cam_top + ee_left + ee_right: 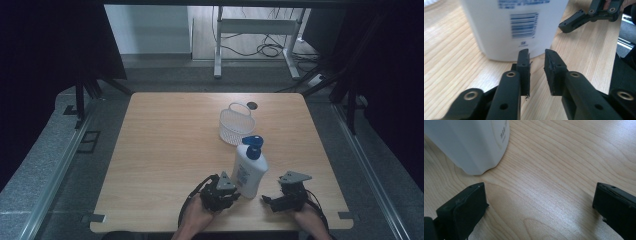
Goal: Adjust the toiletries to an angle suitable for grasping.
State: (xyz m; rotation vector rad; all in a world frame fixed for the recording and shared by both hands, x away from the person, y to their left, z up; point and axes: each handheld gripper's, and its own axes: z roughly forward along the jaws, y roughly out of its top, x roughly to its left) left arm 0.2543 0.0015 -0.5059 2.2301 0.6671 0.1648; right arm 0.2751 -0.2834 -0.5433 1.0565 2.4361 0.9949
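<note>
Nearest the high camera, at the table's (pixel 165 150) front edge, two hands come in from below, each with a black gripper, and that broad wooden top is the largest thing in the scene. Next in size is the white lotion bottle (pixel 248 172) with a blue pump head, standing upright near the front edge between the two grippers. Behind it, toward the far side and just apart from the pump, sits a white mesh basket (pixel 236 126) with a loop handle; a small dark round object (pixel 252 105) lies just beyond the basket, too small to identify. To the bottle's left lies the left gripper (pixel 235 195); in the left gripper view (pixel 536 58) its jaws stand slightly parted with nothing between them, their tips just short of the bottle's (pixel 519 27) base, perhaps touching it, though the angle leaves that unclear. On the bottle's other side, the right gripper (pixel 267 201) shows in its own view (pixel 539 195) with jaws spread wide over bare wood, the bottle's (pixel 471 145) lower corner near one jaw but apart from it.
</note>
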